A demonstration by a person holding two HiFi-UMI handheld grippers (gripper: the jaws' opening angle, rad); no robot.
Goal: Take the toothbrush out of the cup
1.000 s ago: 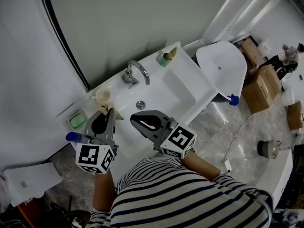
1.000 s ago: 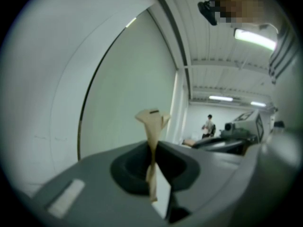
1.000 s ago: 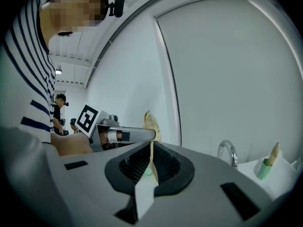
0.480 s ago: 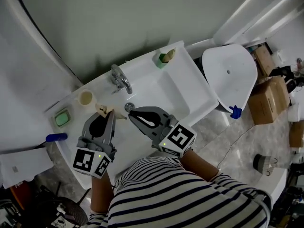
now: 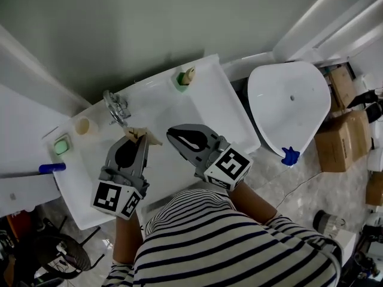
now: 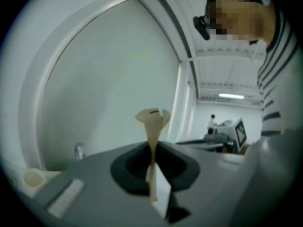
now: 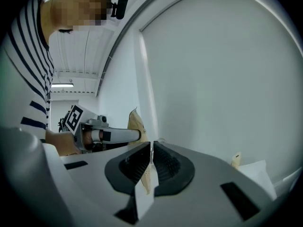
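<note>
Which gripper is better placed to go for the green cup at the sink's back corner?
Right. The right gripper is shut on nothing and sits nearer the green cup. The left gripper is shut on a beige stick, so it is not free.

Chrome faucet [image 5: 115,105] stands at the white sink's [image 5: 206,109] far edge. Green soap dish [image 5: 61,144] lies left; toilet [image 5: 287,103] stands right.

Faucet [image 5: 116,106] and cup [image 5: 82,126] stand behind the open basin [image 5: 200,121].
</note>
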